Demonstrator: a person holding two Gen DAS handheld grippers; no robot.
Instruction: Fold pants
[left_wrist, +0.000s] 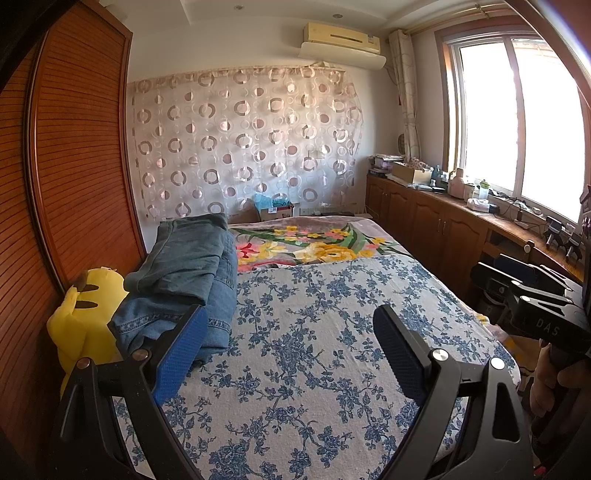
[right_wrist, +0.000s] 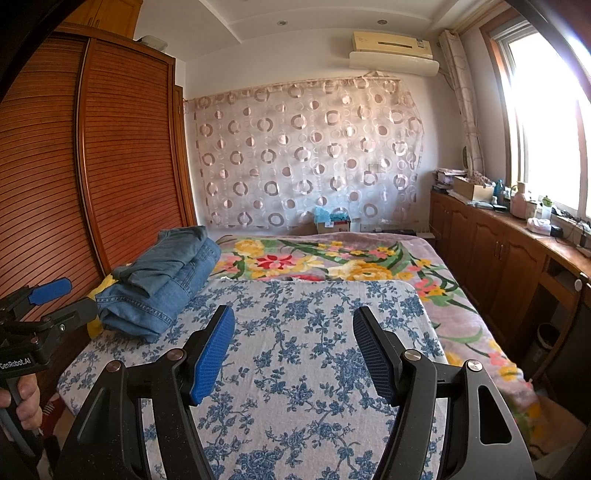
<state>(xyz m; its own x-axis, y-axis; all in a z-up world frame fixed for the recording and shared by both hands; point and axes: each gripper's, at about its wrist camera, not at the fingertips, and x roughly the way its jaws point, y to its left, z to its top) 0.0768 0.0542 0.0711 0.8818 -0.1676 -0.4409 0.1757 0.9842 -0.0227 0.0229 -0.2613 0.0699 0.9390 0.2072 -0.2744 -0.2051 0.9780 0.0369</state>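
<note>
While both grippers hang released and empty over the bed (right_wrist: 295, 369), left gripper (left_wrist: 288, 350) and right gripper (right_wrist: 293, 350), the jeans (right_wrist: 162, 284) lie folded in a stack at the bed's left edge beside the yellow toy (left_wrist: 85, 314). Folding looks done.

- Premises: a bedroom in a private home.
- A bed (left_wrist: 332, 332) fills the centre of the frame, covered with a blue floral sheet (right_wrist: 295, 350) and, beyond it, a flowered blanket (right_wrist: 332, 258).
- A slatted wooden wardrobe (right_wrist: 110, 147) occupies the left side.
- A wall air conditioner (left_wrist: 341, 37) sits at top centre, above a circle-patterned curtain (left_wrist: 240, 140).
- At right, a bright window (left_wrist: 517, 110) stands over low wooden cabinets (left_wrist: 424, 218) cluttered with household items.
</note>
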